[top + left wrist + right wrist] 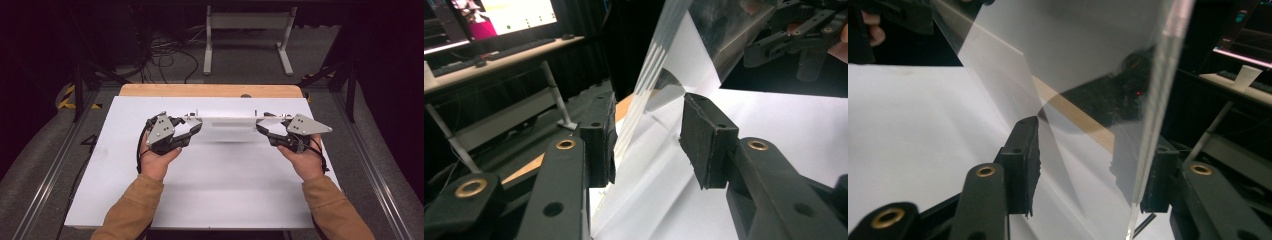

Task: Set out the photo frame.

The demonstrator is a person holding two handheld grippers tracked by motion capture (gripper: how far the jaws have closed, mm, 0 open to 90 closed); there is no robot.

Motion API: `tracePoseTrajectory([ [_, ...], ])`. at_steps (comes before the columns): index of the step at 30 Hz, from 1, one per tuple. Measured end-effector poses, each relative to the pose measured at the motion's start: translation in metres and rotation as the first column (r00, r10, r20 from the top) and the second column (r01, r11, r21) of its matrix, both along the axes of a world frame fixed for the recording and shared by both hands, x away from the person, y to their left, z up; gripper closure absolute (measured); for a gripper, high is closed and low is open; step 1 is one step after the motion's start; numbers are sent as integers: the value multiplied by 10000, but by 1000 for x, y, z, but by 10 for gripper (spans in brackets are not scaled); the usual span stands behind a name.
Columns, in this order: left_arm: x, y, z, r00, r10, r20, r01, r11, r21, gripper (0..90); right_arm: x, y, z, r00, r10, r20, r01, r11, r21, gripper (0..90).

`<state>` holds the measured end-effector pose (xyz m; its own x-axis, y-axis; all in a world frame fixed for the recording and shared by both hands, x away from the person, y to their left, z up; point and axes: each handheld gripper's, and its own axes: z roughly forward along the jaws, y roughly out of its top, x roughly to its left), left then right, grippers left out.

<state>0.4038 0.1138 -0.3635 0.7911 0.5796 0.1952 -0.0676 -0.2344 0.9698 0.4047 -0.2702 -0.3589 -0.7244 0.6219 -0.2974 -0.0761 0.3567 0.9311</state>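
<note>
I have one clear acrylic stand [227, 125] between my two grippers, and one white board [210, 195] lies under it on the wooden table [210, 90]. The stand is a see-through piece with several stacked clear edges, and in the high view its long axis runs straight from one gripper across to the other, level above the board. My left gripper [192, 127] takes its left end and my right gripper [262, 129] its right end, each pointing inward toward the other.

In the left gripper view the stand's layered edge rises just beside my left-hand pad [599, 140]; the other pad [704, 137] stands clearly off it, so those jaws are parted around the end and I cannot tell if that near pad truly touches. In the right gripper view the clear sheet passes between the pads, its thick edge [1160, 95] against the right-hand one, the other pad apart. Nothing sits inside the stand.
</note>
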Motion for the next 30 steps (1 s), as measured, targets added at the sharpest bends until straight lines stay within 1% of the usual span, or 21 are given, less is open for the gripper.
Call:
tracePoseTrajectory([
  [1,0,-1,1,9998,152,151,-154,9998,148,584,0,0,1,9995,-61,310,71,9995,-319,548],
  [2,0,-1,1,9998,152,151,-154,9998,148,584,0,1,1,9992,-94,383,108,9993,-368,548],
  [3,0,-2,2,9995,222,220,-226,9996,163,584,0,1,1,9992,-94,383,108,9993,-368,548],
  [4,1,-3,3,9992,284,293,-292,9992,258,587,0,1,1,9988,-164,472,183,9991,-388,548],
  [5,1,-3,4,9991,312,271,-319,9991,274,588,0,2,1,9982,-221,564,244,9989,-404,548],
  [7,1,-3,6,9987,359,365,-370,9988,321,591,0,2,1,9970,-300,710,329,9987,-397,548],
  [9,1,-2,9,9984,404,394,-414,9989,234,592,-2,3,4,9958,-364,836,397,9985,-384,550],
  [12,-4,-1,19,9971,445,618,-456,9988,177,599,-7,5,9,9936,-308,1088,349,9987,-363,552],
  [14,-8,2,28,9970,297,719,-301,9995,50,605,-11,6,14,9940,-225,1071,252,9994,-241,553],
  [15,-11,2,31,9970,249,733,-250,9997,8,608,-13,6,17,9935,-142,1131,176,9994,-288,553],
  [16,-17,2,37,9964,261,812,-276,9995,177,607,-18,8,20,9930,-123,1176,177,9988,-452,555],
  [17,-17,2,37,9964,261,812,-276,9995,177,606,-18,8,20,9930,-123,1176,177,9988,-452,555],
  [19,-23,3,42,9974,201,685,-217,9995,232,606,-26,10,25,9942,-165,1067,222,9983,-529,558],
  [21,-28,5,43,9985,188,515,-199,9996,215,607,-32,10,29,9951,-56,990,110,9985,-537,567],
  [23,-33,7,43,9993,147,335,-152,9998,151,607,-39,10,33,9962,98,869,-54,9987,-514,574],
  [25,-37,8,43,9999,121,24,-121,9999,-17,609,-43,10,37,9973,176,714,-138,9985,-535,580],
  [26,-39,9,43,9999,69,-148,-70,10000,-66,609,-46,10,38,9976,299,627,-278,9991,-330,589],
  [27,-40,10,43,9996,38,-288,-41,9999,-129,610,-48,10,40,9980,440,450,-432,9989,-193,592],
  [28,-41,11,42,9991,2,-435,-7,9999,-128,610,-50,10,42,9984,457,332,-451,9988,-195,594],
  [29,-41,12,42,9987,-2,-502,-7,9999,-172,610,-51,10,43,9984,556,105,-554,9983,-158,600],
  [30,-41,12,41,9983,-18,-576,9,9999,-153,610,-51,10,43,9981,612,1,-612,9981,-100,602],
])
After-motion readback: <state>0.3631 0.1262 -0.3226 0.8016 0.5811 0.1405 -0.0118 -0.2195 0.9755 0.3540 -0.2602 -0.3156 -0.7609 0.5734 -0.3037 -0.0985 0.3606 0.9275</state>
